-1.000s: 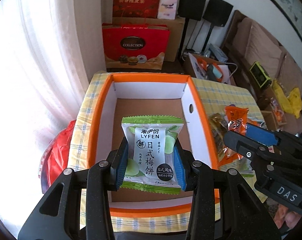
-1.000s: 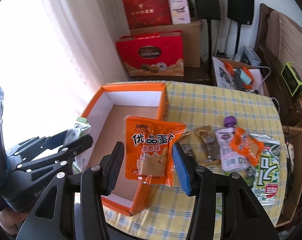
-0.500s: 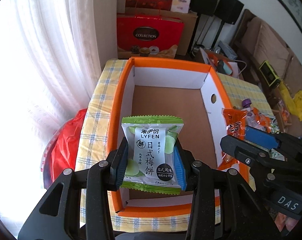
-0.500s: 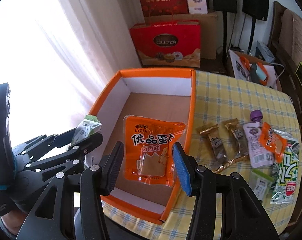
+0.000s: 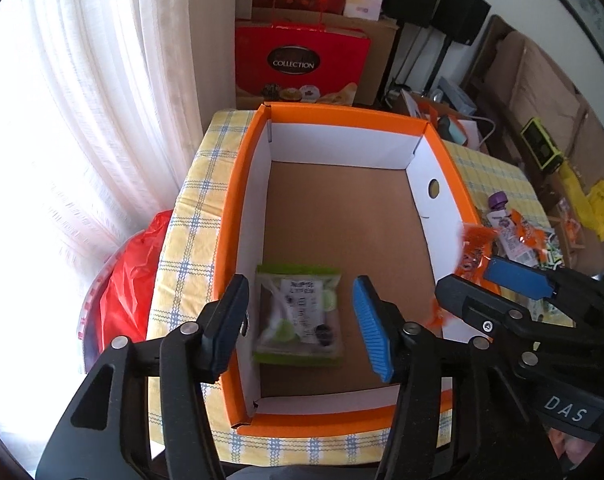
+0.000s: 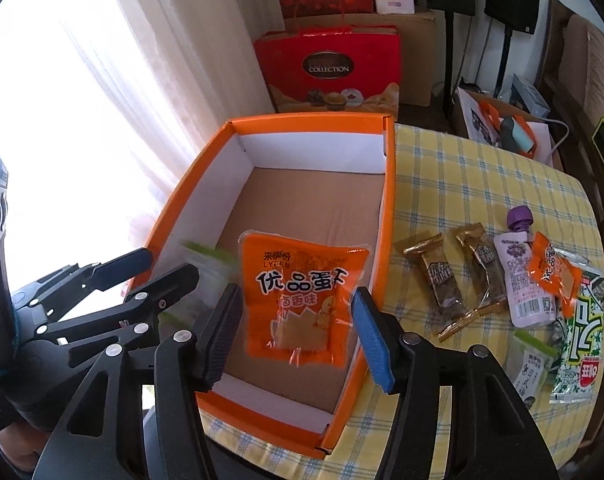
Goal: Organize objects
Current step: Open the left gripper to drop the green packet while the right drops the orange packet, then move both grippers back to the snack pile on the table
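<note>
An orange cardboard box (image 5: pixel 242 200) (image 6: pixel 387 200) with white inner walls stands on the yellow checked tablecloth. My left gripper (image 5: pixel 300 292) hovers over its near end with its jaws opening. Below them a green plum-cake packet (image 5: pixel 298 316), blurred, lies loose on the box floor. My right gripper (image 6: pixel 296 304) is over the box's near right part, jaws opening too. An orange egg-snack packet (image 6: pixel 302 292) hangs between the pads, which no longer press on it. The right gripper (image 5: pixel 481 280) shows in the left wrist view, and the left gripper (image 6: pixel 162 268) in the right wrist view.
Right of the box on the cloth lie two brown bars (image 6: pixel 441 280), a purple-capped pouch (image 6: pixel 517 272), a small orange packet (image 6: pixel 553 272) and a green-white packet (image 6: pixel 581 340). A red gift bag (image 6: pixel 329 68) stands behind the table. A curtain and a red plastic bag (image 5: pixel 130 280) are at the left.
Both grippers came lower over the box and their jaws have widened. The green packet has dropped from the left pads to the box floor. The orange packet has come free of the right pads.
</note>
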Tool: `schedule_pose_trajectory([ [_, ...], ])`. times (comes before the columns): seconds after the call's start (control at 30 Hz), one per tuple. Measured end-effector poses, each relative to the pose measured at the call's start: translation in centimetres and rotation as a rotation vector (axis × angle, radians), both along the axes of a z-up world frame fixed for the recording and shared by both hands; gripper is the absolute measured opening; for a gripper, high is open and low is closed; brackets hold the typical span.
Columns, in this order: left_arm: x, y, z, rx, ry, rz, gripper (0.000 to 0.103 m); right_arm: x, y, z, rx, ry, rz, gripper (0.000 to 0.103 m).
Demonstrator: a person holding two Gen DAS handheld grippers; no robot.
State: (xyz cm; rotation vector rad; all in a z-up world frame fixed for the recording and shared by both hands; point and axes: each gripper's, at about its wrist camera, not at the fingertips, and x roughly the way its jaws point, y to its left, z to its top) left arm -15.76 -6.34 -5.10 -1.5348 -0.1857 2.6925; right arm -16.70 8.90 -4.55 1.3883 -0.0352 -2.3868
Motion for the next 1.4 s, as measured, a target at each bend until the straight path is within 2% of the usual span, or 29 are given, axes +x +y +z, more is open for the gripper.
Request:
schedule_pose_trajectory([
  [0.3,0.2,-0.6,1.1,-0.001,0.026,0.015,0.051,-0.6,-0.8,0.3,0.065,0.028,0.007,0.06],
  [0.57,0.1,-1.0,1.2,0.009,0.025,0.008,0.052,-0.1,-0.1,1.8,0.031,0.057,0.001,0.06],
  [0.7,0.3,-0.8,1.5,0.037,0.037,0.01,0.07,0.2,0.3,2.6,0.048,0.076,-0.006,0.061],
  [0.9,0.4,0.0,2.2,0.026,0.062,0.003,0.077,0.6,1.7,2.8,0.07,0.1,-0.041,0.078],
  [1.0,0.7,0.3,2.7,0.013,0.082,0.003,0.082,0.7,2.7,2.9,0.069,0.107,-0.063,0.083],
  [1.1,0.9,0.6,3.3,0.01,0.107,0.008,0.094,0.8,3.7,3.0,0.067,0.112,-0.087,0.089],
  [1.23,1.0,1.1,3.8,-0.001,0.124,0.004,0.097,0.9,4.8,3.3,0.064,0.122,-0.109,0.102],
  [1.3,0.9,1.4,4.0,0.0,0.127,-0.006,0.103,1.0,5.2,3.5,0.062,0.127,-0.115,0.103],
  [1.4,1.0,1.9,4.3,-0.005,0.138,-0.017,0.103,1.2,5.8,3.7,0.068,0.132,-0.122,0.103],
])
